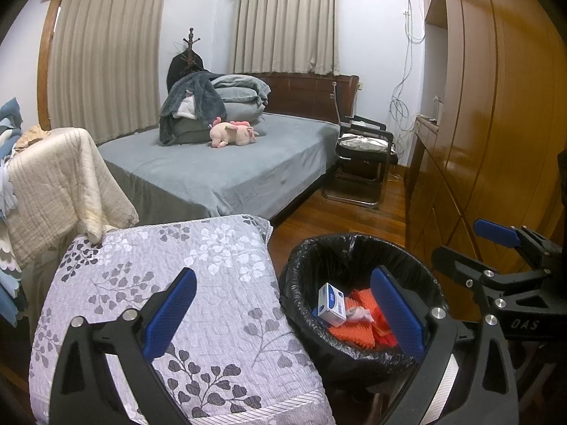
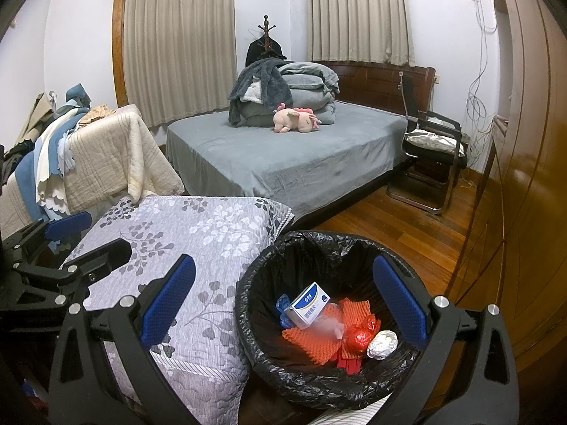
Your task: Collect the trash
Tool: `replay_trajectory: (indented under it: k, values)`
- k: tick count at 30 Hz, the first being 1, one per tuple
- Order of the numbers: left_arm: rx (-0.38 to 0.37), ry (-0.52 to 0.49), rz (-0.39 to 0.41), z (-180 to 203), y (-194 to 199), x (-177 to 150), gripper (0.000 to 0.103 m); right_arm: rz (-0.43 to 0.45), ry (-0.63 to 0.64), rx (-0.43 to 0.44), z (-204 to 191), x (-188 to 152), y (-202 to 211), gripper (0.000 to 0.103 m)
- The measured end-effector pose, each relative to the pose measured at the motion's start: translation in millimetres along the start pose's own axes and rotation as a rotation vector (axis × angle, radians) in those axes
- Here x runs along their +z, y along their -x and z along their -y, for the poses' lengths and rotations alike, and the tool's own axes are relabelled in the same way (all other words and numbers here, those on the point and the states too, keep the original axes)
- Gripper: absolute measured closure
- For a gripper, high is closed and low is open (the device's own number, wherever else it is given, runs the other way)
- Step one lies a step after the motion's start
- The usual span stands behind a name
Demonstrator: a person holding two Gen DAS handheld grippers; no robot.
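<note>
we are holding both blue-padded grippers, left [image 1: 283, 310] and right [image 2: 283, 304], wide open and empty above the black-lined round trash bin [image 2: 269, 368].

The left gripper [image 1: 283, 313] is spread wide and holds nothing. The right gripper [image 2: 283, 310] just beside it, is likewise spread wide, empty, both level.

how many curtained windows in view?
2. One set of beige curtains hangs on the wall left of the bed; the other beige curtains hang above the headboard. More windows may lie outside both views.
</note>
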State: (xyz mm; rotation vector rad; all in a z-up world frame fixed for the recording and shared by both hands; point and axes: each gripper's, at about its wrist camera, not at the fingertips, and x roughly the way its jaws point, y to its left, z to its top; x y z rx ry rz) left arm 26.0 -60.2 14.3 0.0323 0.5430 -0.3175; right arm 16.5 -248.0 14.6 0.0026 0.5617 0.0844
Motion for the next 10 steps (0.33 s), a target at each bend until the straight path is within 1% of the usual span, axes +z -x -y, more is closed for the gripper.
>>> replay_trajectory:
  k: [10]
  values:
    - [0.002, 0.000, -0.005, -0.3, 2.1, -4.2, 0.006, 0.001, 0.001, 0.000, -0.1, 0.3, 0.4, 0.005]
